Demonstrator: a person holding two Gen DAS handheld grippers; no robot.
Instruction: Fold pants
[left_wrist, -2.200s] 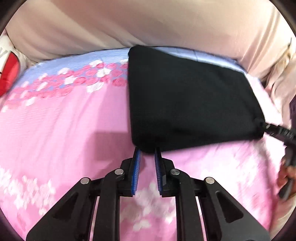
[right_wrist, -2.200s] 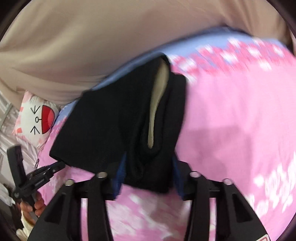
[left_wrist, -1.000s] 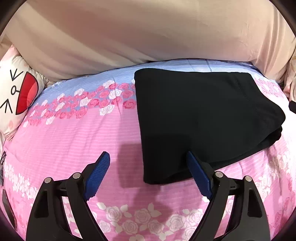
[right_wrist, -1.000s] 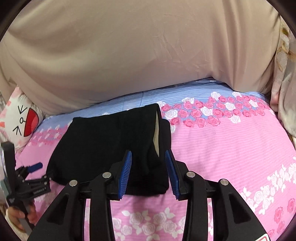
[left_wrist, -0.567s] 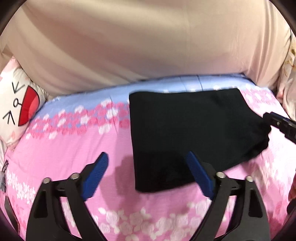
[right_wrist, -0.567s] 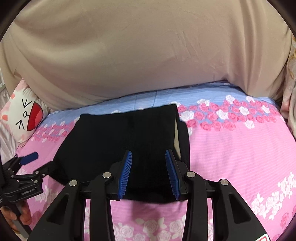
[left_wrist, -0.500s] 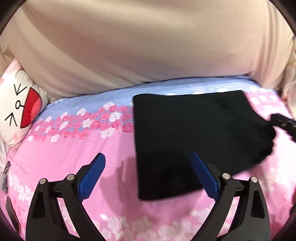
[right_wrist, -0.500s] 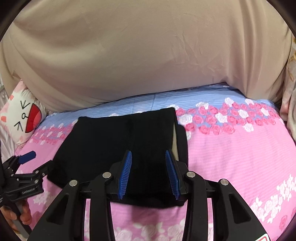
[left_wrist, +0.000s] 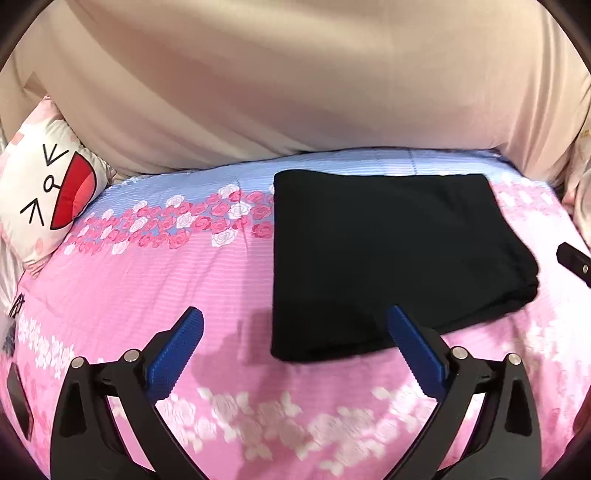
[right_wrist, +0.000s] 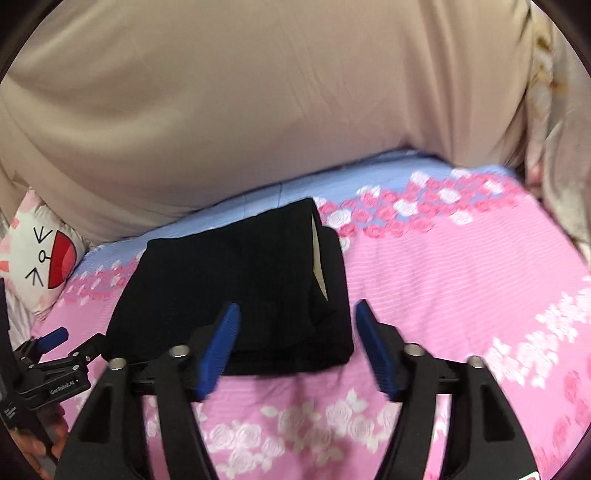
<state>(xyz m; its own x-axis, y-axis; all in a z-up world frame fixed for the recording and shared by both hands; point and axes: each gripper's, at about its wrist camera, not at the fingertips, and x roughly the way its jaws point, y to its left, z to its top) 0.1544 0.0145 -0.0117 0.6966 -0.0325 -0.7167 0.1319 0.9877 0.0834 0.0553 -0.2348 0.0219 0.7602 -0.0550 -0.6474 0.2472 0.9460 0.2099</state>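
Note:
The black pants (left_wrist: 388, 258) lie folded into a flat rectangle on the pink floral bedsheet (left_wrist: 147, 277). My left gripper (left_wrist: 294, 312) hovers short of their near left corner. Its jaws are opening wide and the blue pads (left_wrist: 177, 350) touch nothing. In the right wrist view the pants (right_wrist: 240, 277) show a pale inner label at their right fold. My right gripper (right_wrist: 297, 306) is opening too. The pants' near edge shows between its fingers, and the pads stand clear of the cloth. The left gripper (right_wrist: 55, 354) appears at the lower left, held by a hand (right_wrist: 37, 443).
A cat-face pillow (left_wrist: 48, 192) leans at the bed's left end. A big beige cloth (left_wrist: 295, 92) rises behind the bed. A pale curtain (right_wrist: 554, 147) hangs at the right. A small dark flat object (left_wrist: 18, 402) lies at the sheet's left edge.
The right gripper let go of the pants' folded edge and spread its jaws. The left jaws widened from nearly shut. Both grippers drew back and the pants now rest flat.

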